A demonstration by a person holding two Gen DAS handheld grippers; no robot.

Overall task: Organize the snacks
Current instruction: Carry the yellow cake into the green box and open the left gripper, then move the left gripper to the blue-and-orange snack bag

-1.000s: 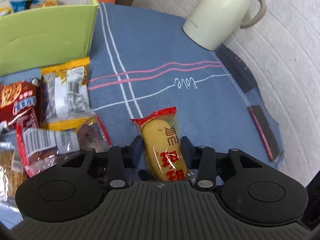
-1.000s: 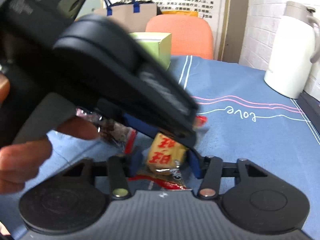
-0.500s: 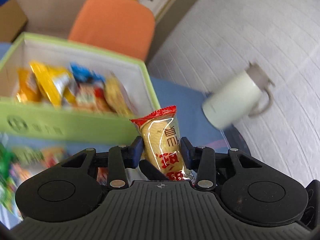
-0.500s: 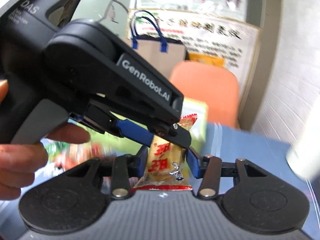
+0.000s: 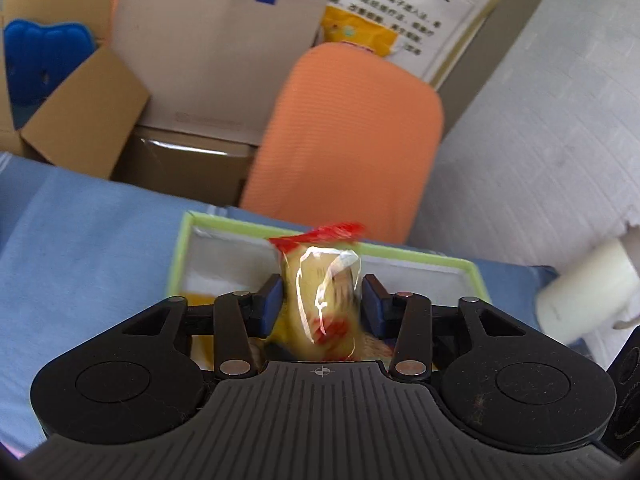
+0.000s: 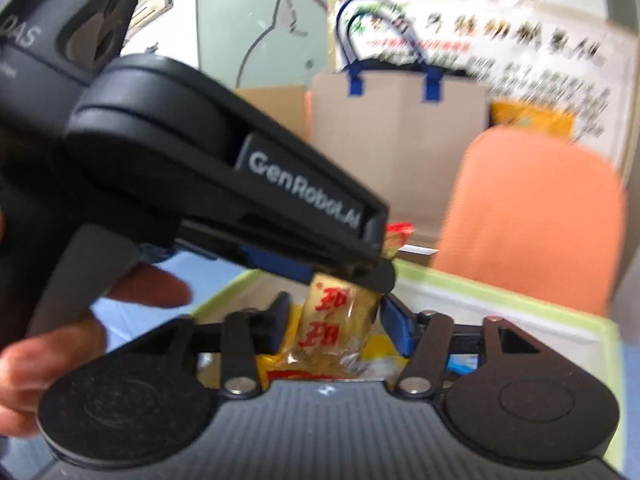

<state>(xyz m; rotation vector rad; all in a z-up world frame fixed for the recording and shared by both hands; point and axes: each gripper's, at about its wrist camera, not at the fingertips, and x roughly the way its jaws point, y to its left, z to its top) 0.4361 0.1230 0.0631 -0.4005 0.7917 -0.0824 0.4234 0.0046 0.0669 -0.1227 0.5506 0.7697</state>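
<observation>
Evidently both grippers, left gripper (image 5: 322, 300) and right gripper (image 6: 334, 322), had jaws opening around one rice-cracker packet (image 5: 320, 292), poised at twelve o'clock over the green box (image 5: 420, 258) for dropping.

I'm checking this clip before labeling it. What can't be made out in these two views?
- Left wrist view: print on the snack packet is motion-blurred; the box contents are hidden by the left hand-held gripper, whose jaws are opening.
- Right wrist view: the packet's top end is covered by the left hand-held gripper; most of the box floor is hidden behind the right hand-held gripper, also opening.
</observation>
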